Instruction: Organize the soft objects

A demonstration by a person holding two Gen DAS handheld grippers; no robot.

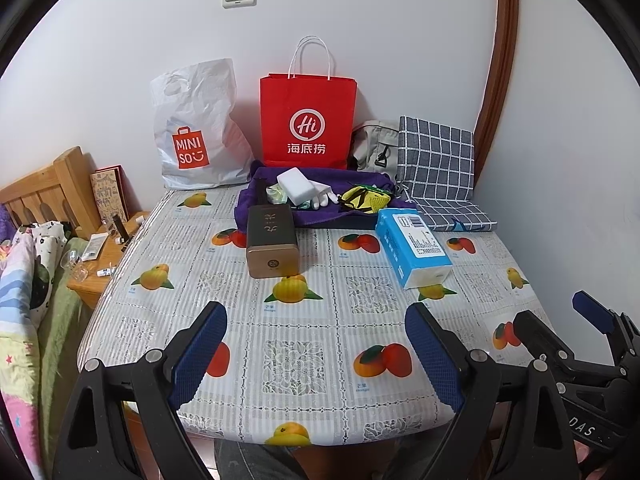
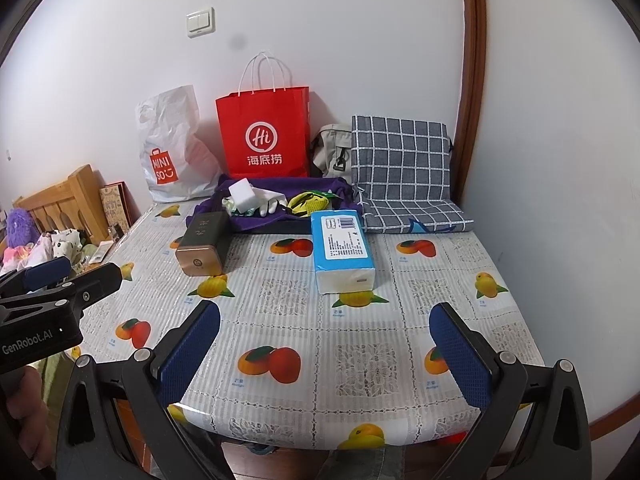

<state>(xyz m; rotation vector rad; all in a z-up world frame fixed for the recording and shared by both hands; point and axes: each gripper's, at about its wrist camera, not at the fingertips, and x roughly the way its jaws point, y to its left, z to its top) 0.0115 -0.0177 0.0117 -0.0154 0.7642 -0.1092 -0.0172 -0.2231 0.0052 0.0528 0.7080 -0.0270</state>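
Note:
A blue tissue pack (image 1: 412, 246) (image 2: 343, 249) lies on the fruit-print tablecloth (image 1: 296, 344) (image 2: 360, 360). Behind it a purple cloth (image 1: 264, 206) (image 2: 256, 220) carries a white sponge block (image 1: 297, 188) (image 2: 244, 191), a white glove (image 1: 322, 200) (image 2: 270, 206) and a yellow mesh item (image 1: 366, 199) (image 2: 308, 202). A grey checked cushion (image 1: 438, 172) (image 2: 404, 172) leans in the back right corner. My left gripper (image 1: 316, 344) hovers open over the table's near edge, holding nothing. My right gripper (image 2: 326, 348) is open and empty beside it, also seen as the right gripper (image 1: 560, 320) from the left wrist.
A gold-ended dark box (image 1: 272, 240) (image 2: 204, 246) lies left of the tissue pack. A red paper bag (image 1: 307, 120) (image 2: 266, 136), a white plastic bag (image 1: 196, 128) (image 2: 170, 148) and a grey bag (image 1: 374, 146) (image 2: 330, 150) stand at the wall. A wooden nightstand (image 1: 100, 264) and bedding (image 1: 24, 280) are left.

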